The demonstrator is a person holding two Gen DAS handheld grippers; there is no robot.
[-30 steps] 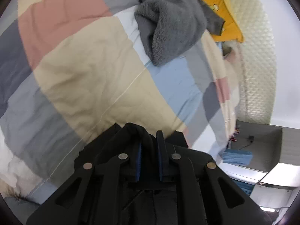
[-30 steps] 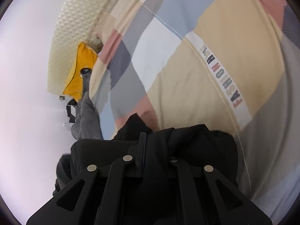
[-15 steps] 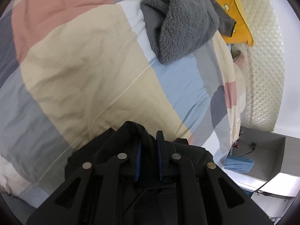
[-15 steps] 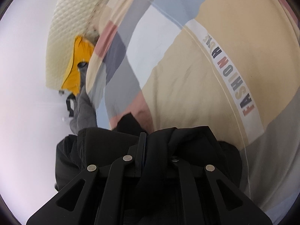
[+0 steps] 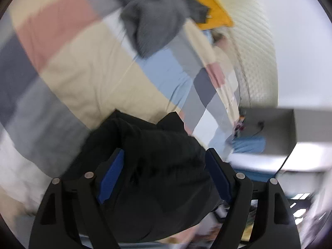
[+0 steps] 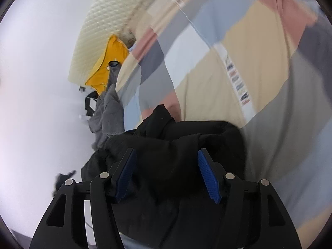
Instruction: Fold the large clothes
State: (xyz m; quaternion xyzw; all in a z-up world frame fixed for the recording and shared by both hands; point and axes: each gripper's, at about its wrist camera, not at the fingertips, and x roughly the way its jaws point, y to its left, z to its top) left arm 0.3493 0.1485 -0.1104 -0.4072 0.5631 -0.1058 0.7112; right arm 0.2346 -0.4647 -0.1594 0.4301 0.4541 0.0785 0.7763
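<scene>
Black garment of soft, thick matte fabric (image 5: pixel 157 166), left wrist view: it lies bunched on the patchwork quilt of beige, pink, grey and blue squares (image 5: pixel 87 76), near the bed's edge. The left gripper (image 5: pixel 165 164) has its jaws opening, blue pads wide apart; cloth lies between them but the pads do not press it. A grey fleece garment (image 5: pixel 153 25) sits well apart, further up the quilt beside a yellow cushion (image 5: pixel 209 4).

Right wrist view: the same black garment (image 6: pixel 182 145) is heaped under the right gripper (image 6: pixel 166 166), whose jaws are also opening, with nothing pinched.

We judge the fabric limp, light to moderate in weight and non-slippery; it will sag and crease rather than hold shape. Best hold, in our judgement: a hem or seam edge at two spread corners, not the bulky middle fold.
</scene>
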